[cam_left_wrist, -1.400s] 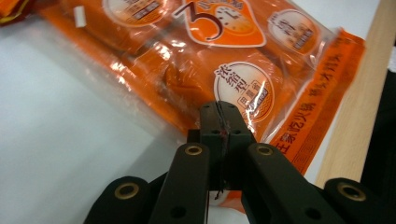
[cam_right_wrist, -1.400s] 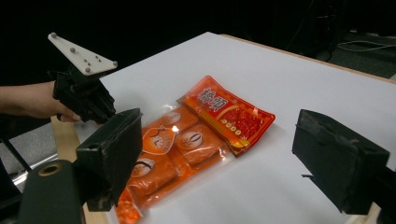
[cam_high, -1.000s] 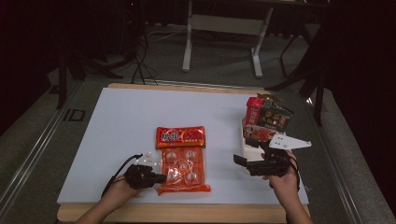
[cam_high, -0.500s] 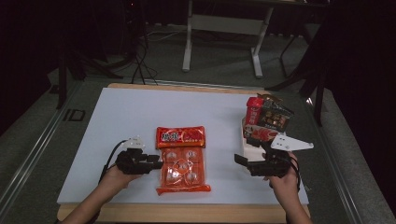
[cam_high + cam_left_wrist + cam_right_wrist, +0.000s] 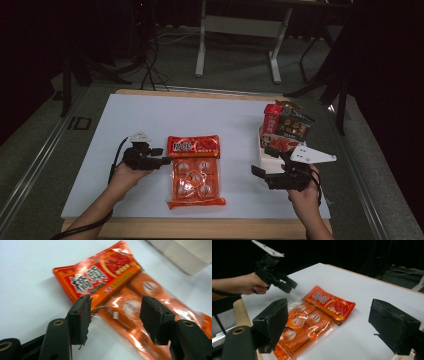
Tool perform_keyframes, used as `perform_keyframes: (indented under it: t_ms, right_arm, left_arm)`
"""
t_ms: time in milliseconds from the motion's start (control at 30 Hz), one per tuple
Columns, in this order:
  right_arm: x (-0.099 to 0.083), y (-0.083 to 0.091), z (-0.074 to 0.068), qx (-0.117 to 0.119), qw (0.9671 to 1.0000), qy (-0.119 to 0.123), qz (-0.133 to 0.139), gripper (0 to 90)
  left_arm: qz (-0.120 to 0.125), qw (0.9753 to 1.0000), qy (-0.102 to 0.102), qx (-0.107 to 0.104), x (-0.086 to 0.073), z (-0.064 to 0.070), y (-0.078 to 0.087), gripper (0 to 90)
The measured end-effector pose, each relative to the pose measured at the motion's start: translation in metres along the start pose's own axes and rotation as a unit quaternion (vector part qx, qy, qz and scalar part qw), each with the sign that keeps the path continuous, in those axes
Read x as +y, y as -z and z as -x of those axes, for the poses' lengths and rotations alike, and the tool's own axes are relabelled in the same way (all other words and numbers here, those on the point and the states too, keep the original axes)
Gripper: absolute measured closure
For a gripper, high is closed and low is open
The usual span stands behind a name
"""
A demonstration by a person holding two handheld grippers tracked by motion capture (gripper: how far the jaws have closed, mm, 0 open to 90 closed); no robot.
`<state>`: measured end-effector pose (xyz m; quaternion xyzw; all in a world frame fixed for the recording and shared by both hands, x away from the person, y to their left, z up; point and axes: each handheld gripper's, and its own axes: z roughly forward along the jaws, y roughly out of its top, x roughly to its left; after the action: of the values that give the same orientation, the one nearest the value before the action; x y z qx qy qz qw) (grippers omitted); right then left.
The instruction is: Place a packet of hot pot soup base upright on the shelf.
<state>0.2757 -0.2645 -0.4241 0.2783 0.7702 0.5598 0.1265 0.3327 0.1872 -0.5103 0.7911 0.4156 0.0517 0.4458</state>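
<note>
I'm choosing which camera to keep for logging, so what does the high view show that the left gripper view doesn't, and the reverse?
The high view alone takes in the box of snack packs at the table's right, the right gripper and both hands. The left gripper view alone shows, close up, the open left gripper and the small metal clip on a sausage end. Both show the orange sausage pack on the white table.
</note>
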Motion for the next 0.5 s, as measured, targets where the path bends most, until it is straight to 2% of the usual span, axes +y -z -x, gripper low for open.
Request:
perform_keyframes:
  t_ms: [33, 167, 233, 300, 500]
  right_arm:
    - [0.0, 0.0, 0.0, 0.0, 1.0, 0.003, 0.002, 14.9]
    - [-0.001, -0.002, -0.003, -0.012, 0.9992, 0.039, -0.003, 14.4]
    - [-0.001, -0.003, -0.004, -0.015, 0.9988, 0.047, -0.003, 14.3]
    - [-0.002, -0.004, -0.004, -0.014, 0.9986, 0.051, -0.006, 14.3]
    - [-0.004, -0.007, -0.006, -0.016, 0.9983, 0.053, -0.017, 14.0]
  left_arm:
    - [0.0, 1.0, 0.002, 0.004, 0.001, -0.003, -0.003, 42.2]
    - [-0.005, 0.9999, 0.009, 0.01, 0.002, -0.011, -0.013, 42.3]
    - [-0.009, 0.9997, 0.015, 0.018, 0.002, -0.016, -0.019, 42.3]
    - [-0.011, 0.9994, 0.018, 0.027, 0.003, -0.019, -0.023, 42.3]
    - [-0.014, 0.9988, 0.028, 0.037, 0.006, -0.029, -0.031, 42.4]
